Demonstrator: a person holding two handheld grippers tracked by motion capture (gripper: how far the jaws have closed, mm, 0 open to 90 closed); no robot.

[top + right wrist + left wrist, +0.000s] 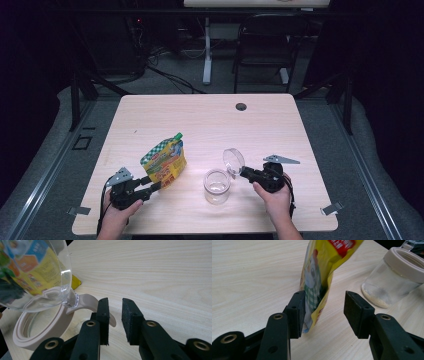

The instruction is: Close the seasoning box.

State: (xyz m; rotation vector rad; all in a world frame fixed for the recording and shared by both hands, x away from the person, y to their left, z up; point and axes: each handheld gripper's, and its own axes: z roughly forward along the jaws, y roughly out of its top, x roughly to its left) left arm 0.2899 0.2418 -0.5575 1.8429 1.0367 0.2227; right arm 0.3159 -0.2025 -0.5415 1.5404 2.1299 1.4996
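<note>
- The pouch (317, 277) is cut off at the top of the left gripper view, so its spout is out of that frame; in the high view the green cap (177, 135) shows at its upper end.
- In the right gripper view the pouch is seen mostly through the clear flip lid (37, 270), its print warped and blurred; one yellow corner shows bare past the lid's rim.
- The print on the pouch is too small to read in the high view.
- The pouch (164, 162) stands on the pale wooden bench (200, 120), left of centre and near the front, its long axis leaning so the cap points up and away from the person.
- The left gripper (152, 188) is at the pouch's lower end; its fingers (295, 312) are spread apart, with the pouch's bottom edge between them. One finger is against the pouch and the other is well clear, so nothing is clamped.
- The jar (217, 186) stands upright just right of the pouch, mouth up, with a beige collar (404, 263) and a thin layer of pale powder at the bottom.
- Its flip lid (233, 161) is hinged open and tilts up towards the right.
- The right gripper (246, 173) sits beside the lid's hinge; its fingers (131, 320) stand narrowly parted. The beige tab (87, 301) passes behind one finger, and I cannot tell whether they pinch it.
- A folding chair (265, 45) stands beyond the bench in the dark.
</note>
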